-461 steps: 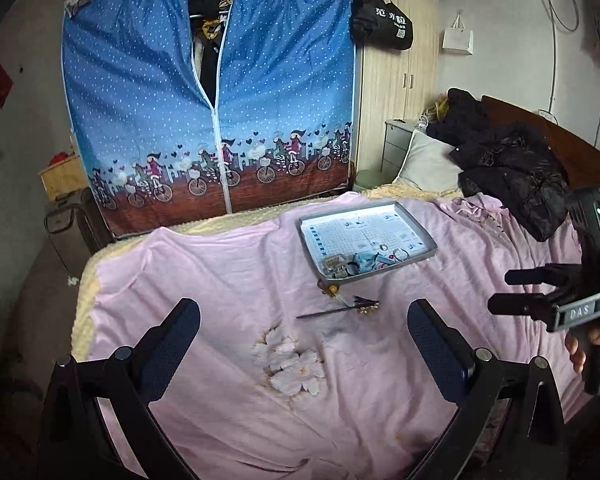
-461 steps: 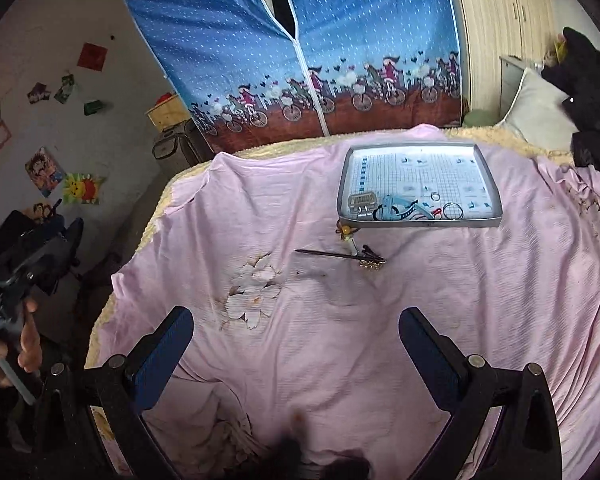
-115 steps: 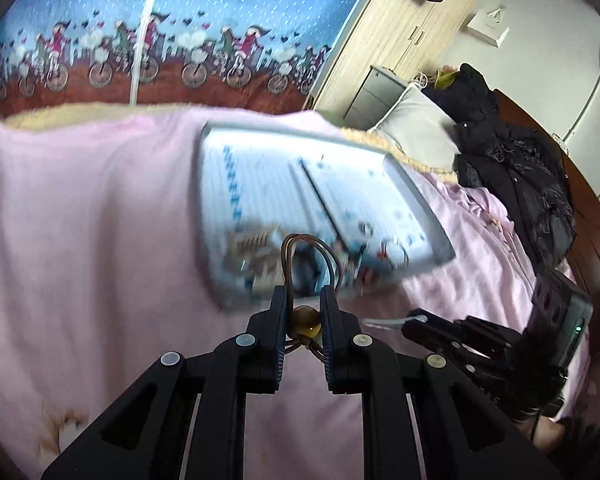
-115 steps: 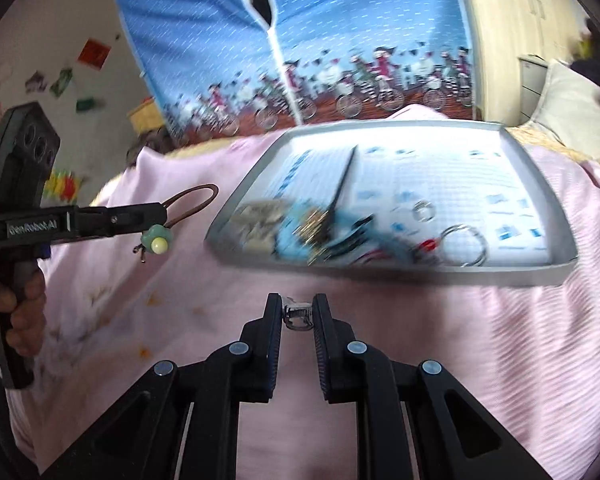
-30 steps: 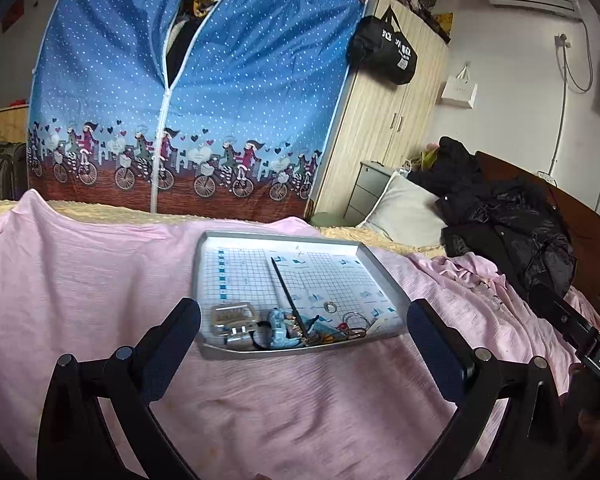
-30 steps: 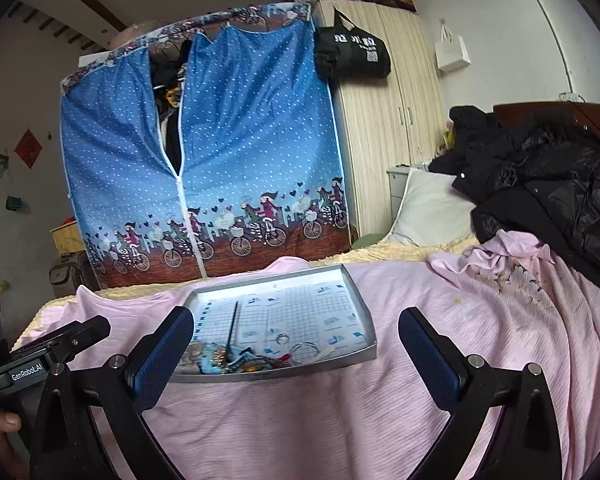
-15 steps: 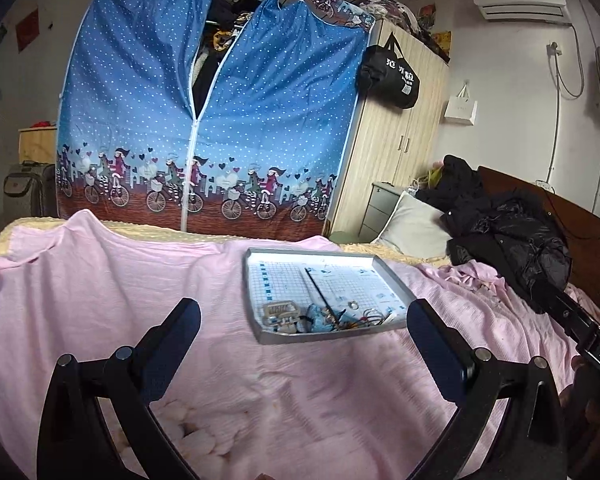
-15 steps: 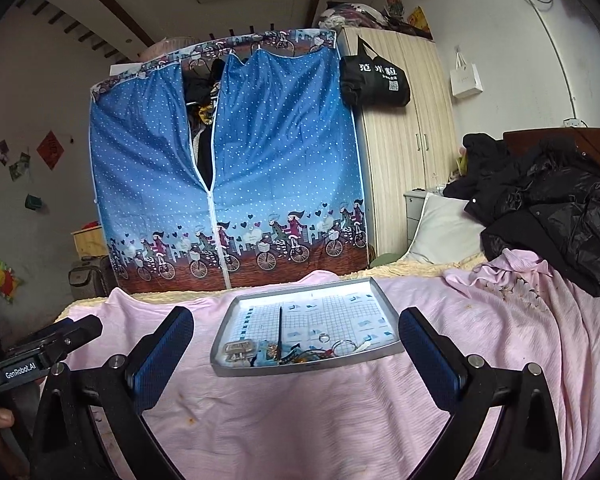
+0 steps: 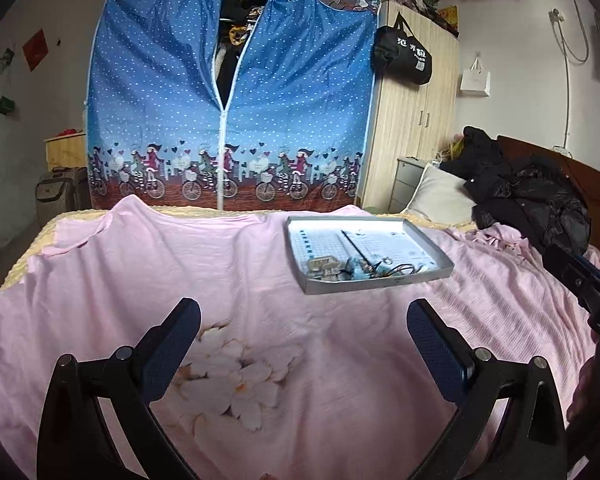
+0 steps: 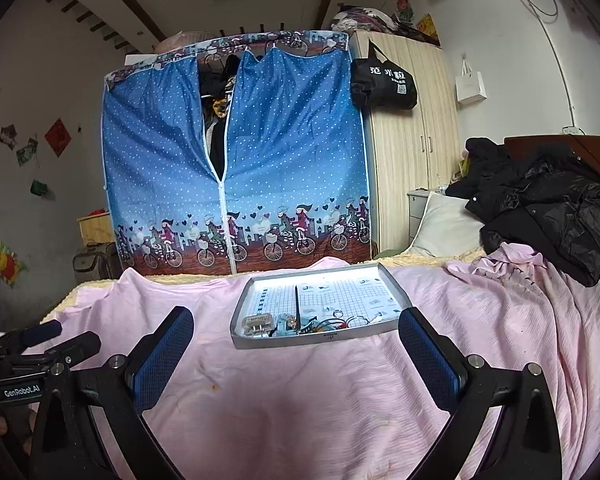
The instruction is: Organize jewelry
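Observation:
A grey tray (image 9: 428, 249) (image 10: 396, 290) with a grid-patterned liner rests on the pink bedsheet. Several pieces of jewelry (image 9: 352, 267) (image 10: 300, 324) lie bunched along its near edge, and a long dark hairpin (image 9: 354, 247) (image 10: 297, 304) lies across the liner. My left gripper (image 9: 304, 344) is open and empty, well back from the tray and to its left. My right gripper (image 10: 296, 350) is open and empty too, with the tray straight ahead beyond its fingertips. The left gripper (image 10: 60, 338) also shows at the lower left of the right wrist view.
The pink sheet (image 9: 220, 264) has a white flower print (image 9: 236, 384). Black coats (image 9: 532, 196) and a pillow (image 9: 436, 194) lie at the bed's right end. A blue fabric wardrobe (image 9: 228, 120) and a wooden cupboard (image 9: 412, 128) stand behind the bed.
Both grippers have drawn back and up from the tray, which now looks smaller and farther off. In the left wrist view the tray has shifted right. Both stay open and empty.

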A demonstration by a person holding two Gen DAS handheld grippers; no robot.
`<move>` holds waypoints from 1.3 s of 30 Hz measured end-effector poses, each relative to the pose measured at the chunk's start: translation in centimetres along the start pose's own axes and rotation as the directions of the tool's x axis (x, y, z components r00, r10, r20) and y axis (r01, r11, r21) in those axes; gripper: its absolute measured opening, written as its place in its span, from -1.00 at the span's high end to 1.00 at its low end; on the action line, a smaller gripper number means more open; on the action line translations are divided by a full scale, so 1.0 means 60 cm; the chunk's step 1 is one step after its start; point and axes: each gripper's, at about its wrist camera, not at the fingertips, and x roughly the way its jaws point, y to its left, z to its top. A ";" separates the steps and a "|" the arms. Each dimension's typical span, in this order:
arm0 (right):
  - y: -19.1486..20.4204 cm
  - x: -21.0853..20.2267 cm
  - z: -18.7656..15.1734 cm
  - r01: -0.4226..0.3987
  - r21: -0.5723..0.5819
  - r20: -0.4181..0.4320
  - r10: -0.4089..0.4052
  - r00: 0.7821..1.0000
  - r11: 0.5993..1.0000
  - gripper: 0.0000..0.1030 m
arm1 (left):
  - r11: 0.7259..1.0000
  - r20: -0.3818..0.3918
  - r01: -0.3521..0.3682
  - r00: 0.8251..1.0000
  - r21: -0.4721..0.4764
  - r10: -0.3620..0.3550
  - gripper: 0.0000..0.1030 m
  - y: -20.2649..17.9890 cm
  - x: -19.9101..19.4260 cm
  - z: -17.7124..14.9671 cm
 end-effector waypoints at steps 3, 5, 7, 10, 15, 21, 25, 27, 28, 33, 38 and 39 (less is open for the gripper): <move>0.008 -0.005 -0.020 0.010 -0.021 -0.012 -0.010 1.000 1.000 -1.00 | 0.999 0.003 -0.032 0.999 -0.010 0.032 -0.97 0.008 -0.009 -0.018; 0.010 -0.007 -0.033 0.021 -0.032 -0.021 -0.022 1.000 0.999 -1.00 | 0.998 0.000 -0.055 0.998 -0.022 0.055 -0.97 0.012 -0.015 -0.030; 0.013 -0.011 -0.047 0.047 -0.042 -0.029 -0.048 0.998 0.998 -1.00 | 0.997 0.002 -0.066 0.998 -0.026 0.066 -0.97 0.017 -0.023 -0.041; 0.014 -0.019 -0.065 0.071 -0.044 -0.035 -0.072 0.997 0.997 -1.00 | 0.997 0.014 -0.067 0.998 -0.038 0.068 -0.97 0.021 -0.036 -0.057; 0.021 -0.027 -0.070 0.063 -0.058 -0.024 -0.064 0.998 0.996 -1.00 | 0.998 0.041 -0.054 0.998 -0.014 0.054 -0.97 0.018 -0.041 -0.066; 0.025 -0.019 -0.076 0.042 -0.051 -0.058 -0.045 0.997 0.998 -1.00 | 1.000 0.069 -0.017 0.997 -0.005 0.018 -0.97 0.017 -0.044 -0.070; 0.025 -0.017 -0.080 0.043 -0.051 -0.069 -0.047 0.997 0.998 -1.00 | 1.000 0.065 -0.015 0.998 -0.001 0.015 -0.97 0.018 -0.040 -0.074; 0.024 -0.016 -0.082 0.048 -0.050 -0.075 -0.052 0.996 0.998 -1.00 | 1.000 0.066 -0.014 0.998 -0.005 0.014 -0.97 0.019 -0.040 -0.074; 0.024 -0.015 -0.082 0.048 -0.047 -0.078 -0.052 0.996 0.998 -1.00 | 1.000 0.067 -0.013 0.998 -0.008 0.014 -0.97 0.020 -0.040 -0.074; 0.025 -0.015 -0.083 0.049 -0.046 -0.081 -0.053 0.995 0.998 -1.00 | 1.000 0.071 -0.010 0.997 -0.019 0.012 -0.97 0.023 -0.040 -0.074; 0.024 -0.014 -0.083 0.060 -0.042 -0.084 -0.063 0.994 0.997 -1.00 | 1.000 0.063 -0.015 0.998 -0.027 0.016 -0.97 0.027 -0.038 -0.075; 0.024 -0.014 -0.083 0.061 -0.039 -0.084 -0.064 0.994 0.997 -1.00 | 0.999 0.064 -0.017 0.998 -0.028 0.018 -0.97 0.027 -0.038 -0.075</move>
